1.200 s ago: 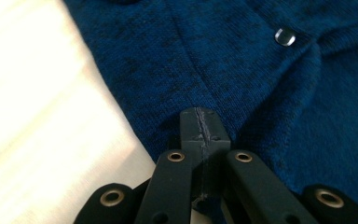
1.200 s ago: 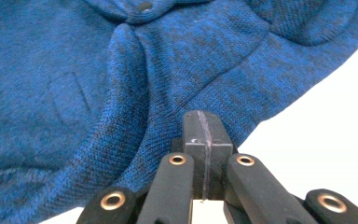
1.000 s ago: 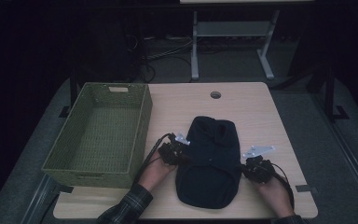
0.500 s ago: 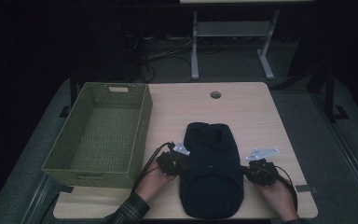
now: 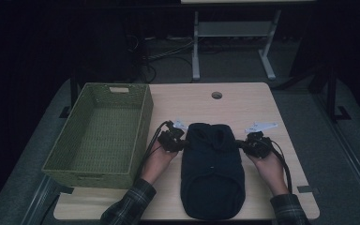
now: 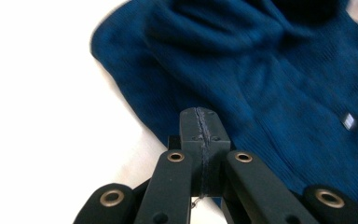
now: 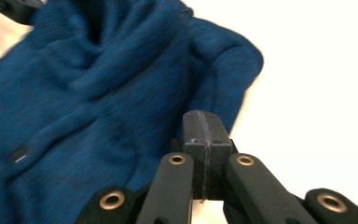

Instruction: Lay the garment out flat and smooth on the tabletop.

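Observation:
A dark blue knit garment (image 5: 211, 173) lies flat on the wooden table (image 5: 243, 103), its collar end away from the person. My left gripper (image 5: 183, 143) is at the garment's upper left edge and my right gripper (image 5: 241, 144) at its upper right edge. In the left gripper view the jaws (image 6: 199, 114) are pressed together, tips over the edge of the blue knit (image 6: 270, 84). The right gripper view likewise shows closed jaws (image 7: 203, 116) beside the knit's shoulder (image 7: 98, 93). I see no fabric between either pair.
An empty green woven basket (image 5: 143, 126) stands on the table's left side, close to my left hand. A round cable hole (image 5: 216, 95) sits near the far edge. Behind the table, a white desk frame (image 5: 197, 47) stands on the dark floor.
Both hands slid along the garment's sides, away from the person, to its upper corners. The garment now lies longer and straighter than a second ago.

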Tool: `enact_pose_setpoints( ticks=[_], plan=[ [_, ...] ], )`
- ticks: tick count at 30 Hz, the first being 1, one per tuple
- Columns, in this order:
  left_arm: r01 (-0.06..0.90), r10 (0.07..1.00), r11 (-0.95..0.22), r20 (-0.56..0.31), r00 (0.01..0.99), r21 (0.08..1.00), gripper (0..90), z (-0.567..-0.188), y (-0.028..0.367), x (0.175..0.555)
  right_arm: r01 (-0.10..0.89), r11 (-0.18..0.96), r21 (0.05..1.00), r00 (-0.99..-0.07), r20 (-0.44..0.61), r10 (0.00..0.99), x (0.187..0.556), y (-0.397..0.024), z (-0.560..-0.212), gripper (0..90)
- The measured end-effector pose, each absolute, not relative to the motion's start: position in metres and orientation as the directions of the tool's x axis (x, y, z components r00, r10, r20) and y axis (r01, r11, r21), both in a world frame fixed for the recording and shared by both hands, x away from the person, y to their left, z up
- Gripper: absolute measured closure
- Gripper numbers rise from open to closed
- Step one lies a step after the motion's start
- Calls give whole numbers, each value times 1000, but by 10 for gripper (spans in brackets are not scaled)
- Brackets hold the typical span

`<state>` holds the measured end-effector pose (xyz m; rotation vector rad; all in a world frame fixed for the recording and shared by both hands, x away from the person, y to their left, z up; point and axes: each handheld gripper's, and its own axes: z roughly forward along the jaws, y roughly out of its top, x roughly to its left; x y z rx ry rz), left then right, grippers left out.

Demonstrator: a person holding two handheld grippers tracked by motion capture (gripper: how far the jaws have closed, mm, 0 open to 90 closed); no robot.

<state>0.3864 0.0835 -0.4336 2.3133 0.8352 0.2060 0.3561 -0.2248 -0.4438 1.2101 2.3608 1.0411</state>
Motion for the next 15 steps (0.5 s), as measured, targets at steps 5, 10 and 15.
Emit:
enact_pose_setpoints(
  ticks=[5,10,15],
  plan=[
    [528,621,-575,-87,779,625,900,-443,78,397,585,373,721,-602,77,795,371,-222,-453,900],
    [535,620,-600,-77,781,595,900,-456,74,400,622,406,669,-586,55,808,378,-220,-467,900],
    [529,617,-616,-60,785,583,900,-455,77,396,617,437,654,-579,1,815,375,-219,-466,900]
  ],
)
